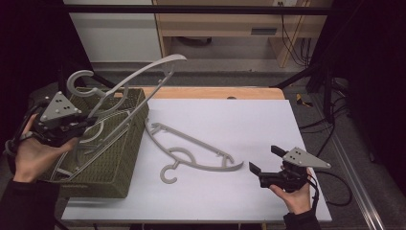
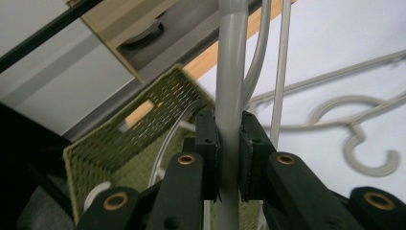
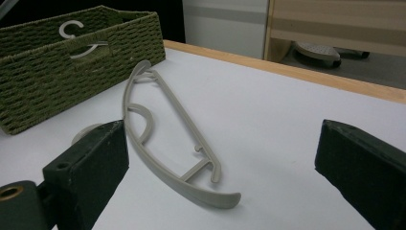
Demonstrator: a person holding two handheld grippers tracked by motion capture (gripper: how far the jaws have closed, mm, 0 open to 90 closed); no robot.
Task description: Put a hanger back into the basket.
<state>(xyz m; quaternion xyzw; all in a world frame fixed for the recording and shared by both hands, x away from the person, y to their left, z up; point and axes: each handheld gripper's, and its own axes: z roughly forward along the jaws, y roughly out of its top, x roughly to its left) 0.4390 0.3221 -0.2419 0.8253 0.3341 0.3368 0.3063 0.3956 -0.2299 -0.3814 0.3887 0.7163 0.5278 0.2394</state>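
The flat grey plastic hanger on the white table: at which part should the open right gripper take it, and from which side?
Probably the thick curved shoulder bar of the grey plastic hanger near its right tip. It lies flat with that end closest to the right gripper, whose jaws stand open. Come from the right and slightly above, jaws across the bar. The hook is narrower and lies farther away.

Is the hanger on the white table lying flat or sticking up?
Lying flat. The grey hanger rests on the white table, beside the green basket, with nothing holding it.
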